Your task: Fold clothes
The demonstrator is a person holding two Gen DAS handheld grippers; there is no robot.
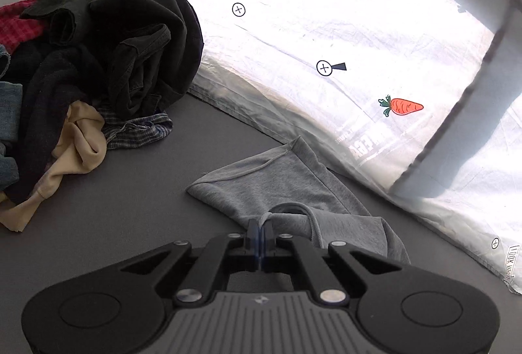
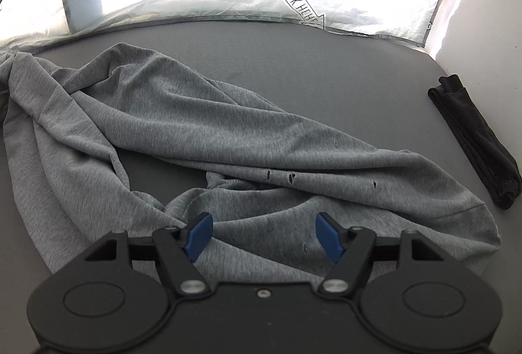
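A grey T-shirt point(image 2: 202, 125) lies crumpled on the dark grey table, with a few small holes near its middle. My right gripper point(image 2: 263, 235) is open just above the shirt's near edge, its blue pads point(image 2: 199, 235) apart and empty. In the left wrist view the same grey T-shirt point(image 1: 277, 181) lies with a sleeve spread flat. My left gripper point(image 1: 260, 228) is shut on the shirt's seamed edge, which bunches up between its fingers.
A pile of unfolded clothes point(image 1: 98, 60), black, beige, plaid and red, sits at the left. A folded black garment point(image 2: 476, 138) lies at the right by a white wall point(image 2: 483, 27). A white printed sheet point(image 1: 326, 27) hangs behind the table point(image 1: 146, 207).
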